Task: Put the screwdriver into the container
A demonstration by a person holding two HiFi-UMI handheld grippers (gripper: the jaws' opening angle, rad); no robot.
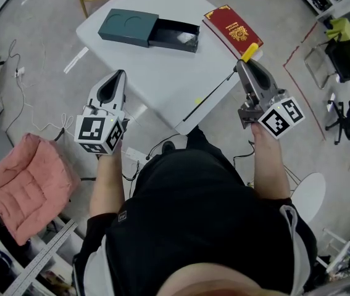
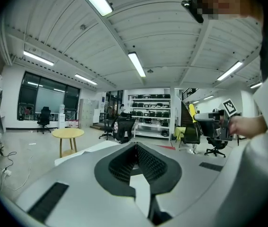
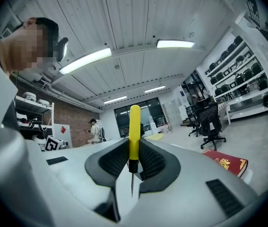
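A yellow-handled screwdriver (image 3: 134, 131) is held upright in my right gripper (image 3: 134, 144), which is shut on its handle, with the thin blade pointing back toward the camera. In the head view the right gripper (image 1: 242, 65) hovers over the white table's (image 1: 175, 85) near right corner, and the yellow handle (image 1: 249, 52) sticks out past the tips. The container, a dark teal box (image 1: 128, 28) with its black drawer (image 1: 176, 36) slid out to the right, lies at the table's far side. My left gripper (image 1: 120, 74) is shut on nothing, off the table's left edge.
A red booklet (image 1: 232, 28) with a gold crest lies right of the drawer, also seen as the red booklet (image 3: 228, 163). A pink cushion (image 1: 26, 184) and cables lie on the floor to the left. A round yellow table (image 2: 67, 133) and office chairs stand farther off.
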